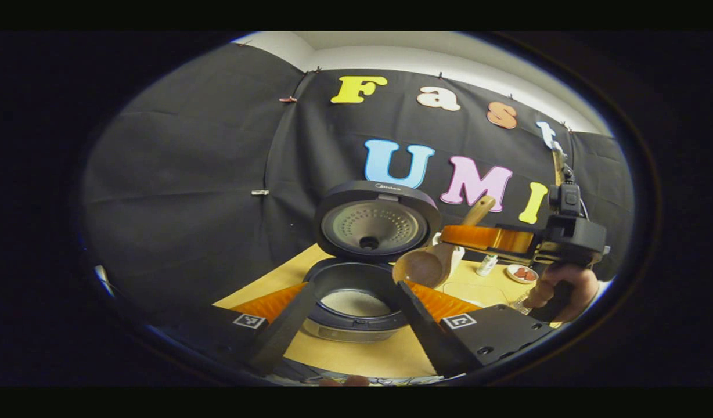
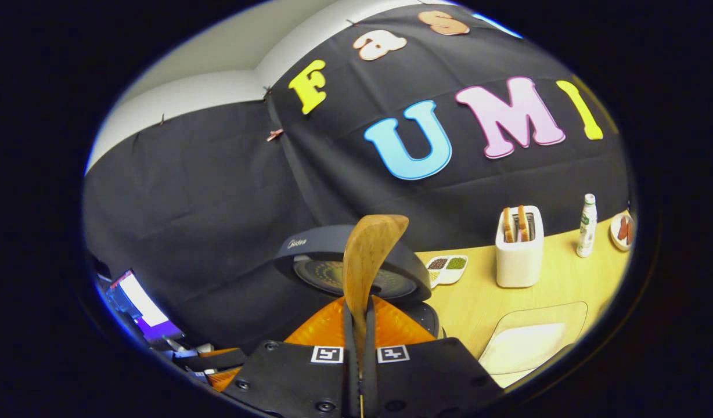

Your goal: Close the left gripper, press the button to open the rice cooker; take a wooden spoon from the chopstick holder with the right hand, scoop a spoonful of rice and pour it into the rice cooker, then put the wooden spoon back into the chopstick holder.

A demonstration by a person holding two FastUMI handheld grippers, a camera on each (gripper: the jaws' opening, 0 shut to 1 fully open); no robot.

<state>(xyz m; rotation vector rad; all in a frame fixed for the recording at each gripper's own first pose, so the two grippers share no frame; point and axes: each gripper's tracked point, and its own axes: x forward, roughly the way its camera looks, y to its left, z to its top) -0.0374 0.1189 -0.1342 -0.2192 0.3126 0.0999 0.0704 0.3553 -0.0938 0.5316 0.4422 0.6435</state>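
Note:
The rice cooker (image 1: 356, 316) stands with its lid (image 1: 377, 223) raised, and white rice lies in its pot (image 1: 356, 302). My left gripper (image 1: 353, 328) is open, its fingers spread either side of the pot. My right gripper (image 1: 452, 235), held by a hand (image 1: 560, 290), is shut on the wooden spoon (image 1: 426, 264). The spoon's bowl hangs tilted over the cooker's right rim, and I see no rice in it. In the right gripper view the spoon (image 2: 368, 255) stands up between the shut fingers of the right gripper (image 2: 359, 316), in front of the cooker lid (image 2: 327, 255).
On the wooden table (image 2: 478, 302) stand a white toaster (image 2: 519, 249) with bread, a divided dish (image 2: 446, 268), a small bottle (image 2: 586, 226) and a plate (image 2: 622, 229). A pale board (image 2: 525, 342) lies nearer. A lit screen (image 2: 139, 299) is at far left.

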